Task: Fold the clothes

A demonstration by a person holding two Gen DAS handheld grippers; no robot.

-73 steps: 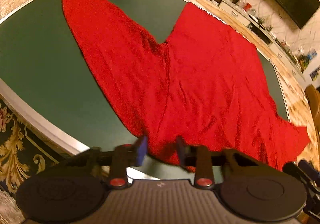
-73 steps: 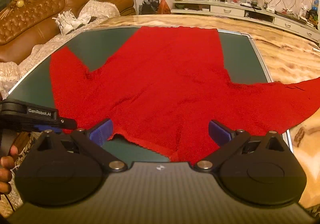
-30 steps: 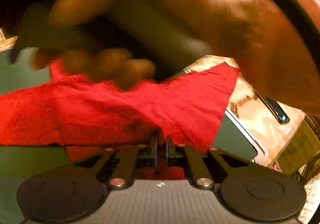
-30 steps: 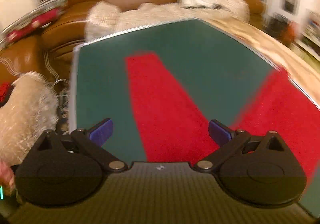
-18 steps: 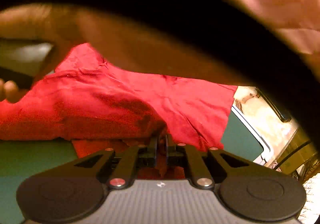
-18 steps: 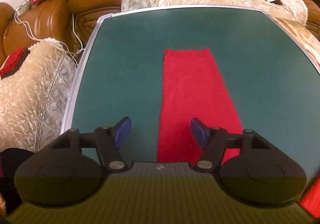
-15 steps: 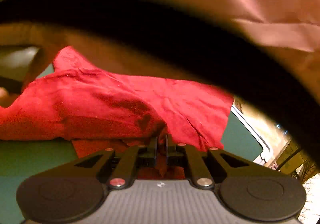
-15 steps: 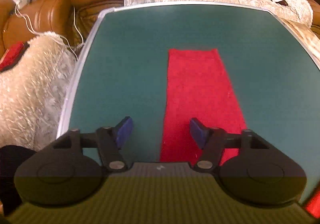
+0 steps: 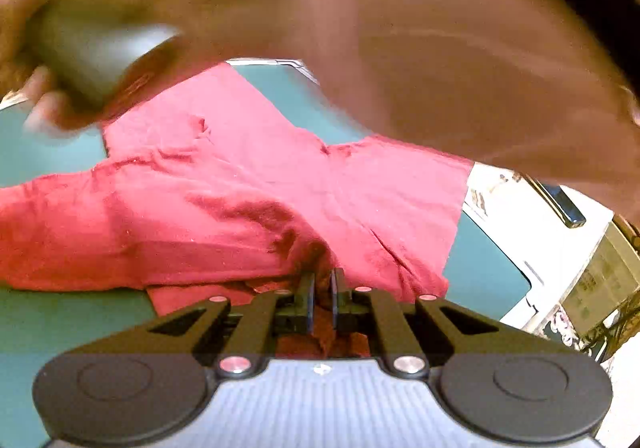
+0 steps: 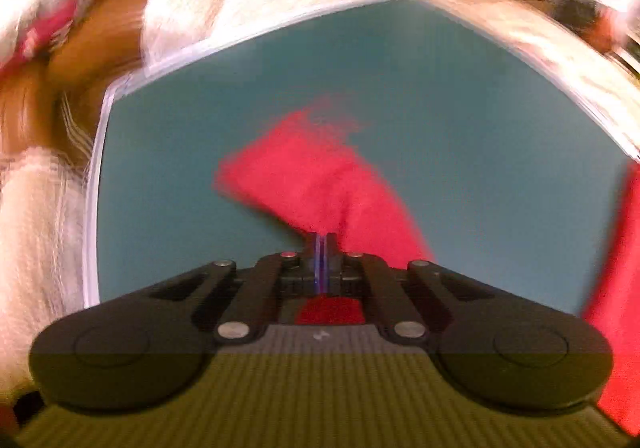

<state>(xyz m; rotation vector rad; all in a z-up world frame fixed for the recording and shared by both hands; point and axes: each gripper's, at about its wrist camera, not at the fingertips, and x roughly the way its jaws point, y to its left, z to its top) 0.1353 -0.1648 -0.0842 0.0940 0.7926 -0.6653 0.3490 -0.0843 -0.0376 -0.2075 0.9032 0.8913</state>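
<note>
Both grippers pinch the red garment [image 9: 248, 183]: the left gripper [image 9: 321, 286] holds a bunched fold, the right gripper [image 10: 321, 248] a lifted sleeve above the green table [image 10: 480, 135].

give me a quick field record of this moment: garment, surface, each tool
garment: red garment, partly folded over itself, creased
surface: green table top, pale rim
left tool: left tool shut on a bunched edge of the cloth
right tool: right tool shut on the sleeve end, lifted off the table
view quality: right wrist view blurred; an arm blocks the top of the left wrist view
</note>
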